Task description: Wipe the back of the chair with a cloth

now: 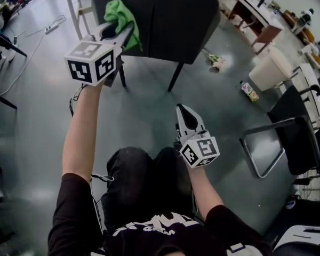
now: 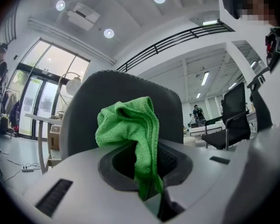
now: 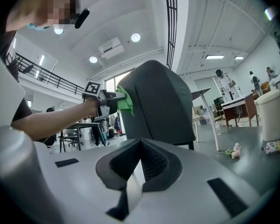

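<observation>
L tongs (image 1: 122, 33) are clamped on a bright green microfibre cloth (image 1: 121, 16). Only a narrow hanging fold sits between the jaws, and most of the cloth is bunched above the tips. The wad sits at the upper left edge of the dark grey upholstered chair back (image 1: 170, 20), apparently touching it, though contact can't be confirmed from any view.

Main risk, as I judge it: the grip is thin, so drag across the fabric w/ any real pressure could pull the fold out and drop the cloth onto the floor. Second: a wad wipes w/ little area, so parts of the back may get missed unless the passes overlap. Third: the hard tong tips sit close behind the cloth (they could scrape the upholstery if the wad rolls aside).

Further right, the chair stands on thin black legs w/ nothing bracing it, so a firm push could slide or tip it.

R tongs (image 1: 184, 113) hang low near the person's knees, jaws together and empty, well apart from the chair, so no help steadying it.
</observation>
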